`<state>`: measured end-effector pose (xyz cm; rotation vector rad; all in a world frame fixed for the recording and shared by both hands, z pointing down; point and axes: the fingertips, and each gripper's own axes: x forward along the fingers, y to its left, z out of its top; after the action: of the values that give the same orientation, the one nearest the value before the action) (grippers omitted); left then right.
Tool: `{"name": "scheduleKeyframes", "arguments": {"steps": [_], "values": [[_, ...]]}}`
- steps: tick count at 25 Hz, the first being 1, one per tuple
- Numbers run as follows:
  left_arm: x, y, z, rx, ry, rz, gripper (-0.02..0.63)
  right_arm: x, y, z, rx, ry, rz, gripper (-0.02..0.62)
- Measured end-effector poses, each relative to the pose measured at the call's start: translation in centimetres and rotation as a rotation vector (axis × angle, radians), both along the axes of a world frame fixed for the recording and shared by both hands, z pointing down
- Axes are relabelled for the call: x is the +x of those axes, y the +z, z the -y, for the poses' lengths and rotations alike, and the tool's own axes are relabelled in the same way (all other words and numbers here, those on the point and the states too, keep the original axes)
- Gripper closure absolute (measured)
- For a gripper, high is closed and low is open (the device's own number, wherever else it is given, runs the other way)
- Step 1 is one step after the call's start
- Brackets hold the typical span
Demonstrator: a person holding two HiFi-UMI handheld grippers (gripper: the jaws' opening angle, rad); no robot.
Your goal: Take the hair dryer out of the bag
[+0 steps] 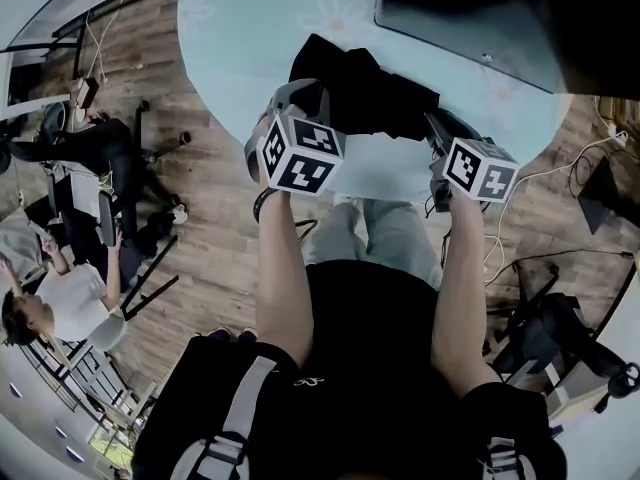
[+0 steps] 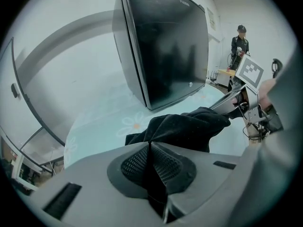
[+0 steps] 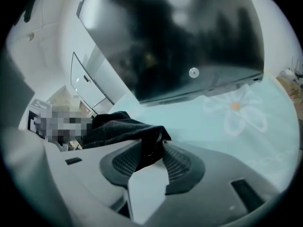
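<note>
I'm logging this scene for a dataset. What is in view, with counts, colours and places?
table: one, pale blue with flower print, round, ahead
bag: one, black, on the table between the grippers
monitor: one, black, on the table's far side
hair dryer: none visible
floor: wood, around the table
bystander: one, white top, low left in the head view
standing person: one, dark clothes, beyond the table
left gripper: one, grey, shut on the bag
right gripper: one, grey, open, bag cloth between its jaws
</note>
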<state>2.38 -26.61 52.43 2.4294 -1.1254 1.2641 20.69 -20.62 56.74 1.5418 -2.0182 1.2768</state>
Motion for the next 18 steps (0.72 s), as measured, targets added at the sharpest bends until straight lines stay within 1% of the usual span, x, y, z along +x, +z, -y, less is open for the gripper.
{"name": "scheduleKeyframes", "arguments": {"steps": [2,4,5,6,8,10,12,15,16,18], "values": [[0.0,0.3,-0.2,-0.019,-0.008,-0.023,0.586,0.2,0.3,0.3,-0.005,0.015,0.026,0.451],[0.3,0.0,-0.6,-0.054,-0.024,-0.104,0.579,0.3,0.4,0.5,-0.009,0.024,0.061,0.446],[0.3,-0.4,-0.8,-0.075,-0.034,-0.152,0.563,0.3,0.4,0.6,-0.008,0.028,0.078,0.446],[0.0,-0.7,-1.0,-0.096,-0.039,-0.191,0.524,0.4,0.3,0.7,-0.006,0.034,0.094,0.446],[-1.0,-0.9,-1.7,-0.135,-0.034,-0.222,0.479,0.4,0.0,1.3,0.002,0.048,0.119,0.458],[-2.7,-0.5,-2.6,-0.162,-0.023,-0.209,0.421,0.3,-0.2,2.0,0.006,0.056,0.13,0.46],[-4.7,0.7,-3.8,-0.199,-0.042,-0.183,0.416,0.3,0.1,2.4,-0.006,0.059,0.118,0.467],[-7.2,3.4,-5.3,-0.265,-0.096,-0.118,0.417,0.8,0.8,2.6,-0.036,0.081,0.087,0.554],[-7.5,4.1,-5.6,-0.283,-0.103,-0.106,0.417,0.9,0.8,2.7,-0.044,0.086,0.09,0.555],[-7.3,5.1,-6.0,-0.306,-0.109,-0.106,0.416,1.0,0.8,2.8,-0.056,0.09,0.108,0.557]]}}
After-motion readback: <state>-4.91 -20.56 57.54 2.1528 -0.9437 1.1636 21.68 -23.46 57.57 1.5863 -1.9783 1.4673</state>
